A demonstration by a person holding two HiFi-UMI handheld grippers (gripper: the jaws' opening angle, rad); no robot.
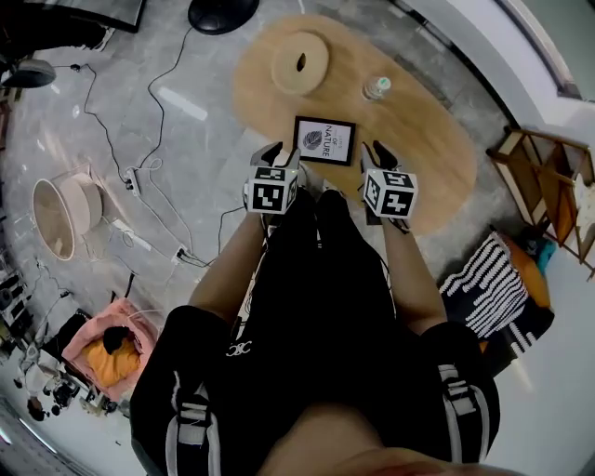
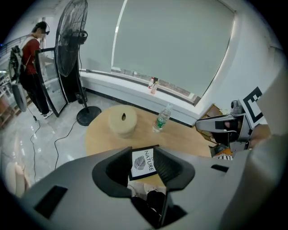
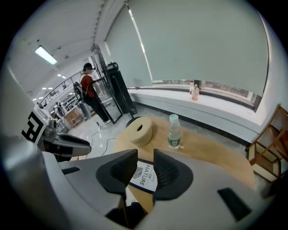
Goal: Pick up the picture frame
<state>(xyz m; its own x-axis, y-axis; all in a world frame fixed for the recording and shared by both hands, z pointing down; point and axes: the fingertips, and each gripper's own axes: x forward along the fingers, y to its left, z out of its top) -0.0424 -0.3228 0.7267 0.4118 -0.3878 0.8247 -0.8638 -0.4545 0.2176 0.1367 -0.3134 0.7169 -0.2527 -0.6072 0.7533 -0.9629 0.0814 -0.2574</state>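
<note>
The picture frame [image 1: 324, 140] is black with a white leaf print and lies flat on the oval wooden table [image 1: 428, 139], near its front edge. Both grippers hover just short of it. My left gripper [image 1: 277, 154] is off the frame's left side and my right gripper [image 1: 379, 154] is off its right side. In the left gripper view the frame [image 2: 143, 161] shows beyond the gap of the open jaws [image 2: 144, 167]. The right gripper view also shows the frame [image 3: 145, 177] past open jaws [image 3: 146, 172]. Nothing is held in either.
A water bottle [image 1: 376, 88] and a round wooden block with a slot [image 1: 299, 63] stand farther back on the table. Cables and a fan base [image 1: 221, 13] lie on the floor to the left. A wooden rack [image 1: 548, 191] stands at the right. A person [image 2: 32, 67] stands far left.
</note>
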